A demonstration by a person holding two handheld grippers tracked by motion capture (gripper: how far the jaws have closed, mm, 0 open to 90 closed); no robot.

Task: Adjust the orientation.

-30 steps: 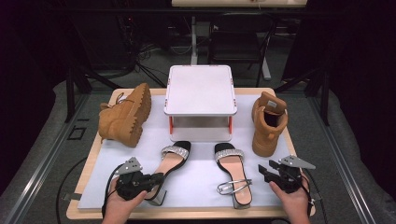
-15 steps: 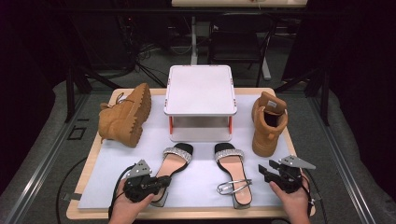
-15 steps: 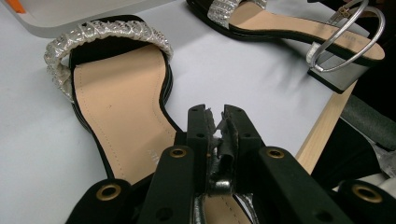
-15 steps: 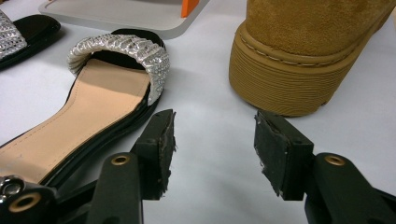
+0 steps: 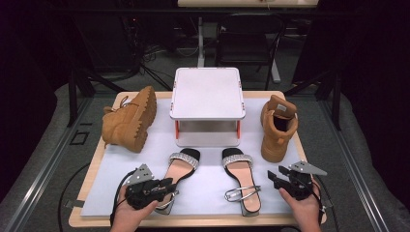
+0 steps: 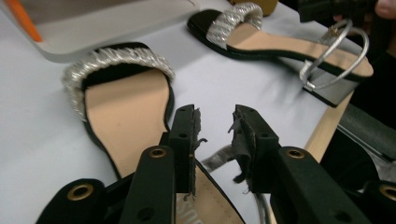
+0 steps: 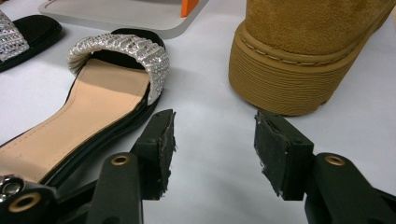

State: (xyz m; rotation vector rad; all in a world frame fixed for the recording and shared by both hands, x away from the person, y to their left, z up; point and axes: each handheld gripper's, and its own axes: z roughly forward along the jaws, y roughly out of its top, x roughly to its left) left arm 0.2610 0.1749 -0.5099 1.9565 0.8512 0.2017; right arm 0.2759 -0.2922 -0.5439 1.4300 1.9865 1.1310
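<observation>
The left gripper (image 5: 162,186) sits low over the heel end of the left sandal (image 5: 180,170), near the front edge of the tabletop (image 5: 203,223). Its jaws have just been opening and now stand apart; in the left gripper view the sandal's insole (image 6: 126,116) runs under the near jaw and a thin silver strap (image 6: 219,156) shows in the gap, but neither pad seems to press on it — the strap is blurred, so contact is hard to rule out. That looks like a release rather than a grasp.

The sandal lies flat on the white mat (image 5: 121,164), toe strap pointing toward the white stand (image 5: 207,96), side by side with the right sandal (image 5: 240,179). The pair is lined up neatly, probably for show or storing.

The right gripper (image 5: 279,180) waits off to the side with its jaws wide apart and nothing between them, between the right sandal and the upright boot (image 5: 278,126) — placed to take either one. Another boot (image 5: 130,118) lies on its side at the far left of the mat.
</observation>
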